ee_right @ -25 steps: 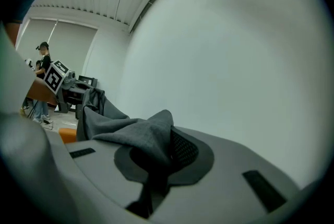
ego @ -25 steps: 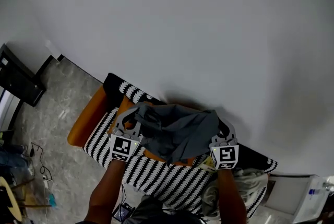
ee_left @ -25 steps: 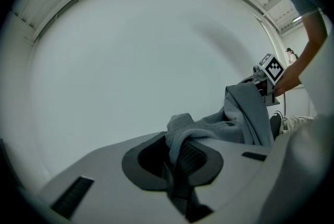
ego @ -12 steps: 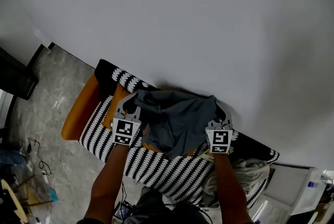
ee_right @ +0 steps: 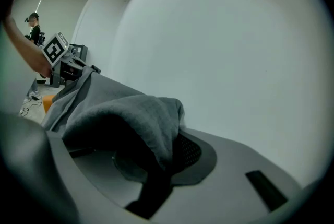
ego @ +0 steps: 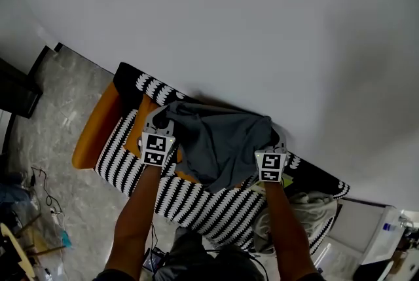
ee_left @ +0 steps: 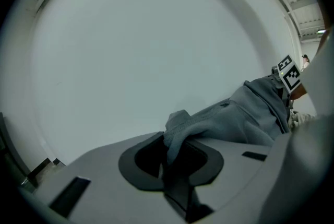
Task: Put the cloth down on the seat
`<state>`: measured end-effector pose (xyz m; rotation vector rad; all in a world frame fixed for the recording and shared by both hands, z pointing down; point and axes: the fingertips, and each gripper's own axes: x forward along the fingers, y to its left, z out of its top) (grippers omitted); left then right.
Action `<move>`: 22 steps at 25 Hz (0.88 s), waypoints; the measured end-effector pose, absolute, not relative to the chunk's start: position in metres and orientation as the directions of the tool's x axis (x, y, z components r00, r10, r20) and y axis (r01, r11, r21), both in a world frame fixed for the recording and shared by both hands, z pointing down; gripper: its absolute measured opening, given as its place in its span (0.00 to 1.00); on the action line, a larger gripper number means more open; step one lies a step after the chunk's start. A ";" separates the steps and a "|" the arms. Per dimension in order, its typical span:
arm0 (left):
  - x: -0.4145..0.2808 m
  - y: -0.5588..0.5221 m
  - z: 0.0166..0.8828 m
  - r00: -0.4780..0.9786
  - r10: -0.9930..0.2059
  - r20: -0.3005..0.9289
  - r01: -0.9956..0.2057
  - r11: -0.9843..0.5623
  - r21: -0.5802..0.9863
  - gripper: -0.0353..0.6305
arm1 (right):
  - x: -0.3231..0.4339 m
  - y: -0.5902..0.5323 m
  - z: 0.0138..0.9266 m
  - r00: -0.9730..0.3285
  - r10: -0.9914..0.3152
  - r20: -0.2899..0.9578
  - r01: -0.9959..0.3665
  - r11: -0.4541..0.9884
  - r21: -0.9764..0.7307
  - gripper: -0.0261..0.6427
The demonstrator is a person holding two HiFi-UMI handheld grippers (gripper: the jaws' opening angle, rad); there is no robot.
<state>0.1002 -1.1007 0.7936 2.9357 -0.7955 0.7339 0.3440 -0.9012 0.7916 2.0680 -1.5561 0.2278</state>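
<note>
A grey cloth (ego: 219, 142) hangs spread between my two grippers above the seat (ego: 196, 204), a sofa with a black-and-white striped cover and orange cushions. My left gripper (ego: 160, 121) is shut on the cloth's left corner, which bunches up between its jaws in the left gripper view (ee_left: 169, 157). My right gripper (ego: 275, 139) pinches the right corner; its jaws are opening slightly, with the cloth (ee_right: 120, 108) still caught between them and draped over the right gripper (ee_right: 156, 165). The cloth's lower edge sags towards the cushions.
A white wall (ego: 262, 24) rises right behind the sofa. An orange armrest (ego: 91, 132) ends the sofa at the left, beside marble floor (ego: 46, 122) with cables. A pale bundle of fabric (ego: 314, 207) lies at the sofa's right end. Dark furniture (ego: 13, 86) stands far left.
Both grippers have carried the stretched cloth a little farther from me, towards the sofa's back and the wall. Both corners stay gripped.
</note>
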 end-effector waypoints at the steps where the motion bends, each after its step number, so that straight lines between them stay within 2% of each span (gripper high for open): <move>1: 0.098 -1.101 0.798 0.755 -0.470 0.458 -0.479 -0.872 -0.105 0.11 | 0.344 -0.901 0.793 0.312 -0.839 0.445 -0.932 -0.180 0.314 0.10; 3: 0.091 -1.103 0.804 0.739 -0.470 0.483 -0.488 -0.868 -0.097 0.16 | 0.343 -0.901 0.793 0.296 -0.837 0.460 -0.936 -0.159 0.314 0.10; 4: 0.086 -1.105 0.806 0.731 -0.474 0.491 -0.497 -0.863 -0.094 0.22 | 0.344 -0.899 0.794 0.290 -0.834 0.470 -0.938 -0.150 0.312 0.11; 7: 0.067 -1.107 0.810 0.709 -0.483 0.514 -0.515 -0.852 -0.090 0.31 | 0.348 -0.890 0.795 0.281 -0.816 0.505 -0.946 -0.148 0.287 0.20; 10: 0.046 -1.101 0.811 0.694 -0.487 0.530 -0.523 -0.847 -0.094 0.32 | 0.352 -0.875 0.793 0.279 -0.794 0.540 -0.953 -0.159 0.259 0.29; 22: -0.012 -1.042 0.761 0.707 -0.525 0.475 -0.529 -0.837 -0.138 0.32 | 0.334 -0.800 0.816 0.169 -0.702 0.691 -0.985 -0.089 0.151 0.34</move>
